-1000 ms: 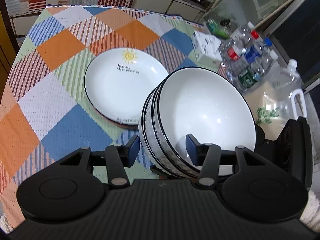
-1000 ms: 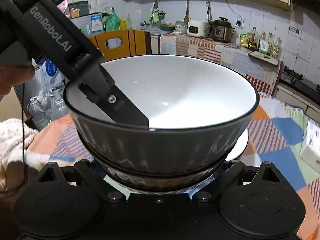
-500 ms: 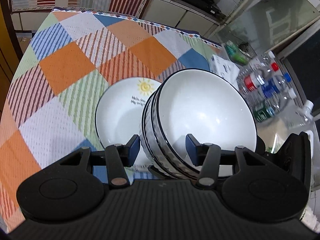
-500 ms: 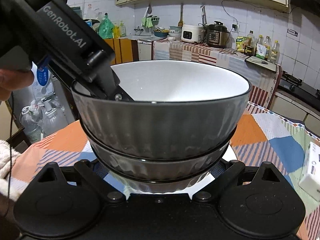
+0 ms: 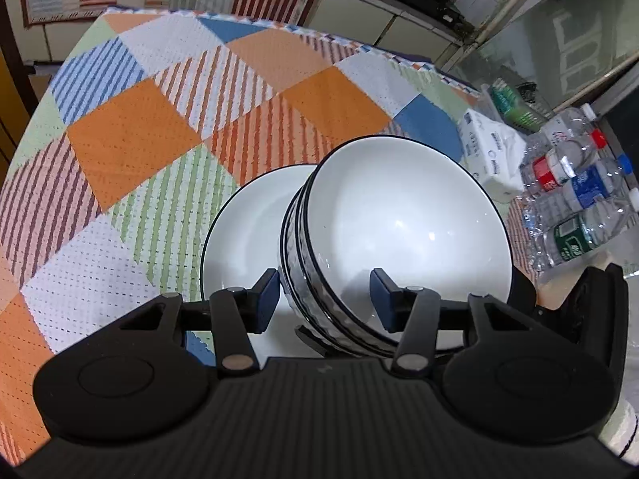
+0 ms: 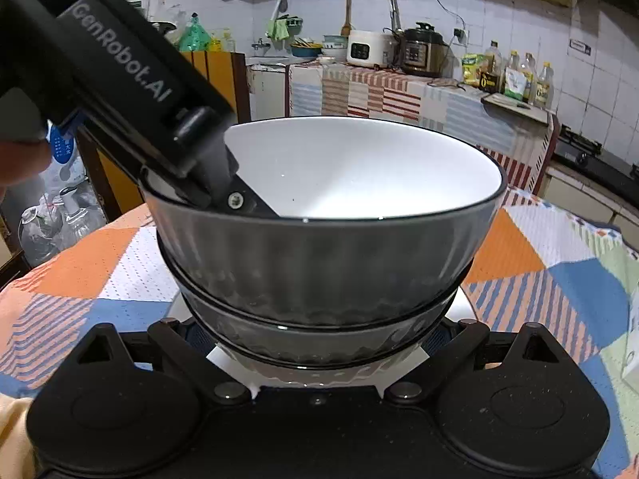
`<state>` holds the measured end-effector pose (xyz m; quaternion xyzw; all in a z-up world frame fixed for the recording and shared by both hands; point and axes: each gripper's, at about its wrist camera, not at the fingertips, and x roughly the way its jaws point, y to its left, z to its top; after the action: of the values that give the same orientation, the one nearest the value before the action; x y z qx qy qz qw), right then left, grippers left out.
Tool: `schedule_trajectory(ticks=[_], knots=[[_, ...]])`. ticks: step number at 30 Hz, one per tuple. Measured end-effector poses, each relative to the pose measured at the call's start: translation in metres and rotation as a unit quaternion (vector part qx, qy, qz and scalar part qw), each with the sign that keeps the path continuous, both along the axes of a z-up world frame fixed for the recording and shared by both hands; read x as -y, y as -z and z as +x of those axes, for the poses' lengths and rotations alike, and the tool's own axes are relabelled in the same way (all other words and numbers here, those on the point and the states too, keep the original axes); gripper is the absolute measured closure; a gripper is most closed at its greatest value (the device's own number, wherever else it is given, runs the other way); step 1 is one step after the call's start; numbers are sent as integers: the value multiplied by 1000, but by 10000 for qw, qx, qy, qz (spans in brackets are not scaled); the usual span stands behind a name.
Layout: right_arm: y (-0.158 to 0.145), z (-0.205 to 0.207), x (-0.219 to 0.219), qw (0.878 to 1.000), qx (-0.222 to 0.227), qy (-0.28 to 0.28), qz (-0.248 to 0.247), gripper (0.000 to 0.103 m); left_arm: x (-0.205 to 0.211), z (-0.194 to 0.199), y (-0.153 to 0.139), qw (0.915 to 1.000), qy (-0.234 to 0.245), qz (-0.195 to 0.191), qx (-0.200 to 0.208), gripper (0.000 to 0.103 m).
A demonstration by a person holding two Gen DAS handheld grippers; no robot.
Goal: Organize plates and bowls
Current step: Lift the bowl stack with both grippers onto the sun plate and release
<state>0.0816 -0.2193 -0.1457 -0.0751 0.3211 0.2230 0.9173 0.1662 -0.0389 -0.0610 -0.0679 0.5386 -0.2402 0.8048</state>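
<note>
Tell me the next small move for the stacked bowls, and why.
Probably lower the stacked bowls straight down onto the white plate. Both grippers hold the stack, the left gripper across its rim and the right gripper around its base, and the plate lies right under it on the checked tablecloth.

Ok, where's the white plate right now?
In the left wrist view the white plate lies on the patchwork tablecloth, just left of and partly behind the bowl stack.

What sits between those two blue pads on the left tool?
The near rim of the stacked bowls, straddled by the left gripper, in the left wrist view.
</note>
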Motion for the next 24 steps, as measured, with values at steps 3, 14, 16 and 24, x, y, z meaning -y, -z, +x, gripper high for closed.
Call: schedule_trajectory(ticks=[3, 14, 16, 24], knots=[[7, 3, -3, 10000, -92, 18, -27, 5, 2, 3, 7, 10000, -37, 77, -23, 55], [20, 10, -4, 9998, -192, 42, -30, 5, 5, 6, 18, 9996, -175, 204, -44, 55], [21, 9, -4, 9999, -143, 22, -63, 5, 5, 5, 18, 9996, -187, 203, -33, 55], [24, 8, -6, 9995, -280, 98, -134, 4, 0, -2, 20, 9991, -415, 58, 35, 55]])
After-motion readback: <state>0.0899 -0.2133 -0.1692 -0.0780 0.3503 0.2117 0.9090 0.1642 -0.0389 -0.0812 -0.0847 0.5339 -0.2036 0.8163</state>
